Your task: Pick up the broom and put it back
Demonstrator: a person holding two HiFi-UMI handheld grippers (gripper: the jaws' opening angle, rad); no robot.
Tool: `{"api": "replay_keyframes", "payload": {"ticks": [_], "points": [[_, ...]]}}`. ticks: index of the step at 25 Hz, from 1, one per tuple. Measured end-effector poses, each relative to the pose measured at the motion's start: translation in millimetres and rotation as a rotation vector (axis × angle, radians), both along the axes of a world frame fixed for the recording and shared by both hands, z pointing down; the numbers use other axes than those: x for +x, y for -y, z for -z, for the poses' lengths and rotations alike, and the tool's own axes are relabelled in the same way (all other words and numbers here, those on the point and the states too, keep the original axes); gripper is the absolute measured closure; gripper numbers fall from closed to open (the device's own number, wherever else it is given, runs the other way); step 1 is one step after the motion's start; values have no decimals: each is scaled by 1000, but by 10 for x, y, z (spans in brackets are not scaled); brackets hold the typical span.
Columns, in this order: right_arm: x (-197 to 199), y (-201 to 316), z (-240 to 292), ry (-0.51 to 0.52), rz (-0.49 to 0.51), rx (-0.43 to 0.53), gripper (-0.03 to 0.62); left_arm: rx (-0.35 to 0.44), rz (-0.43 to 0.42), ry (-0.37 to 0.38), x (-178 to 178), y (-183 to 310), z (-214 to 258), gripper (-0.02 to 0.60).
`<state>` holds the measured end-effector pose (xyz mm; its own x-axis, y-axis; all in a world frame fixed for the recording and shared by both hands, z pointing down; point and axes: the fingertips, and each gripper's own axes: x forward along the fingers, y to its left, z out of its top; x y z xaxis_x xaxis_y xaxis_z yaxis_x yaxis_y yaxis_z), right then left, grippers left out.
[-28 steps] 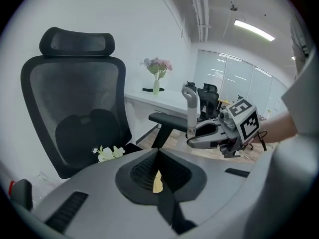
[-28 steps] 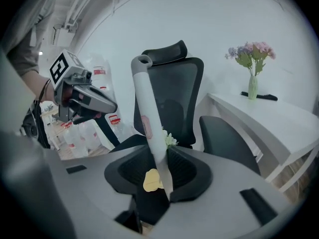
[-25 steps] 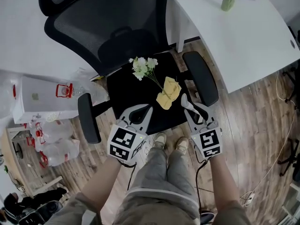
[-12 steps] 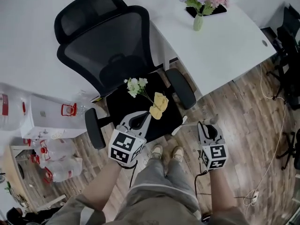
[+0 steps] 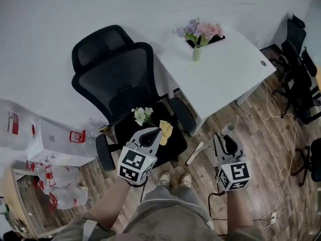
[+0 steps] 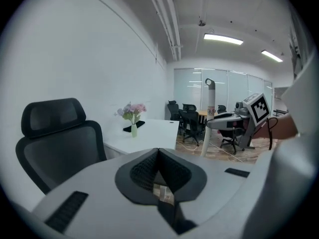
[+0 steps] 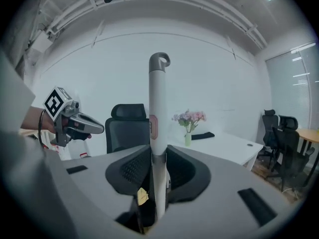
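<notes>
For carrying, the broom (image 7: 158, 108) is clamped upright mid-frame by the right gripper (image 7: 158, 171), jaws just tightened; the left gripper (image 6: 158, 158) is closed, empty.

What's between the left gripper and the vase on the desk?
In the head view, the office chair, with a flower sprig and yellow cloth on its seat, lies between left gripper and vase.
</notes>
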<state>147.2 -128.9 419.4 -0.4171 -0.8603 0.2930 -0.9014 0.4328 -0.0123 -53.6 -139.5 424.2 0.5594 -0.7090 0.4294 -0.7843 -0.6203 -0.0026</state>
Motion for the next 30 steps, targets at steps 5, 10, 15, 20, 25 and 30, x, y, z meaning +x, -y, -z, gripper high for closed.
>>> {"api": "replay_keyframes", "payload": {"ticks": [5,10,15,20,25,30], "points": [[180,-21,667,-9,-24,82,482,112,-45,1,160,79,585,568],[397,-130,1217,-17,-66,180,482,225,-90,-29,335,86,1160,568],[533,-304,1637,0,-96,263,482,276,-107,-84,414,16,1479,568],[654,-407,1647,-3,-102,252,482,283,-111,-93,499,-55,1533,568],[749,-371,1536,3,-113,214,482,264,-108,-77,552,-31,1469,568],[823,-357,1327,12,-95,188,482,222,-100,-85,617,30,1293,568]]}}
